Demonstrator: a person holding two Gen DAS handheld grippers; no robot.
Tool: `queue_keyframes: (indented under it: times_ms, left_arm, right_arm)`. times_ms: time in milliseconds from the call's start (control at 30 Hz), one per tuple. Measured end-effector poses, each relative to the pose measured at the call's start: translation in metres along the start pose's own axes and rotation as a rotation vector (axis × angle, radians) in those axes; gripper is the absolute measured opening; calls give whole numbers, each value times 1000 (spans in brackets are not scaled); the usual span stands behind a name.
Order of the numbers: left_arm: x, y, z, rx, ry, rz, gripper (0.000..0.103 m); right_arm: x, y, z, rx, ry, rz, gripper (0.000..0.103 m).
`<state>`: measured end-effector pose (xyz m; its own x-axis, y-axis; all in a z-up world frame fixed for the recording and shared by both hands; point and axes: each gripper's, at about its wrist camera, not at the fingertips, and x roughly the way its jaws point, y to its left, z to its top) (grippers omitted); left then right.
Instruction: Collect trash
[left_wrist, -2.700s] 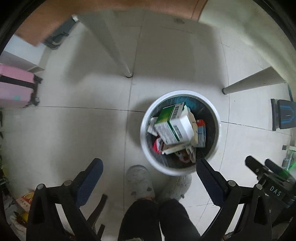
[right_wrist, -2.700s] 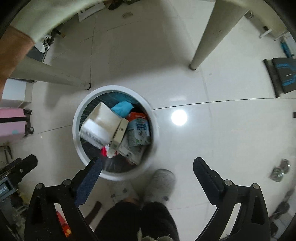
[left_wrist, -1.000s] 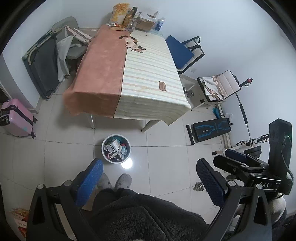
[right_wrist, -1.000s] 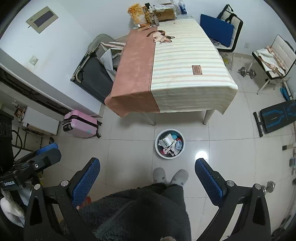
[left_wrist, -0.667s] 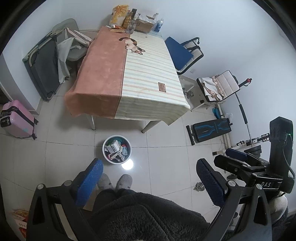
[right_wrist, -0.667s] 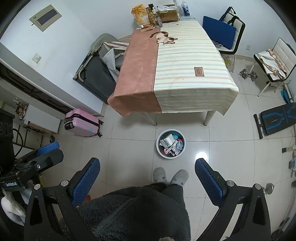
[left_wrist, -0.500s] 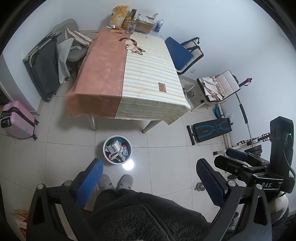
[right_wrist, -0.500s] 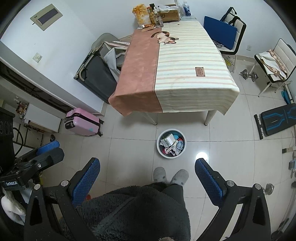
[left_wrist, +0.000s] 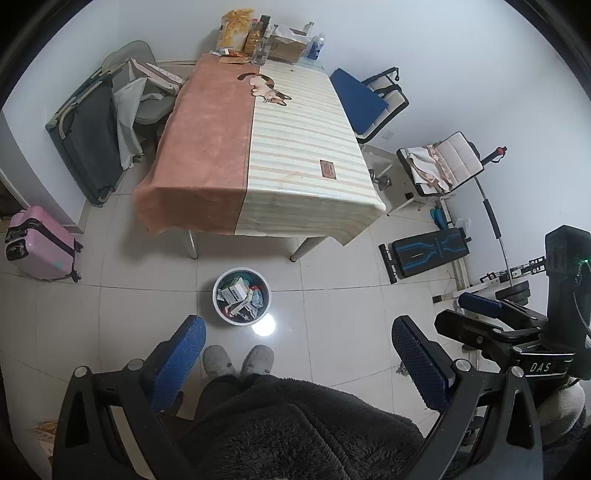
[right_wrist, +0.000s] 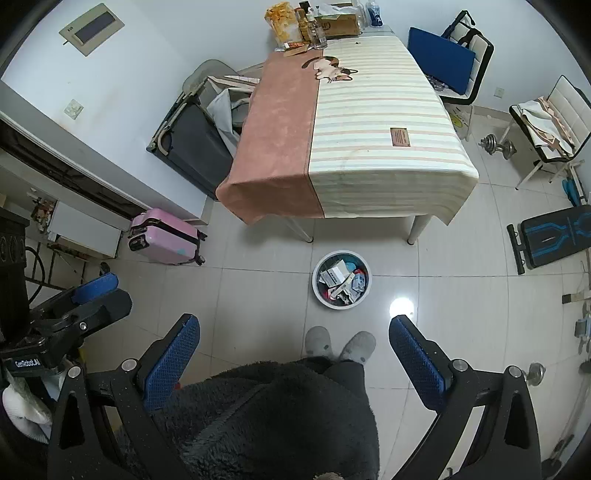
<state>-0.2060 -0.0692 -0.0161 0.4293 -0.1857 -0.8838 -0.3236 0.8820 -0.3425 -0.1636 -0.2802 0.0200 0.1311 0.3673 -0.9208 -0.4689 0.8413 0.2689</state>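
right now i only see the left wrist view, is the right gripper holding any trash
Observer: No. The right wrist view shows the right gripper wide open, with nothing between its blue-padded fingers.
Operator: what's past the pink hard-shell suitcase
Observer: Behind the pink hard-shell suitcase a low white unit stands inside a dark-framed opening. I cannot tell what it is.
Operator: anything on that wall
Observer: A grey framed panel hangs high on the white wall.
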Motion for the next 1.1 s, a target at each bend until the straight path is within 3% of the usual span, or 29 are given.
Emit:
queue_keyframes:
  times_ms: [1100]
  left_arm:
    - [3,-2,10,48,13,-15,103]
  right_arm:
    - [-13,-11,7,27,-15,-21,103]
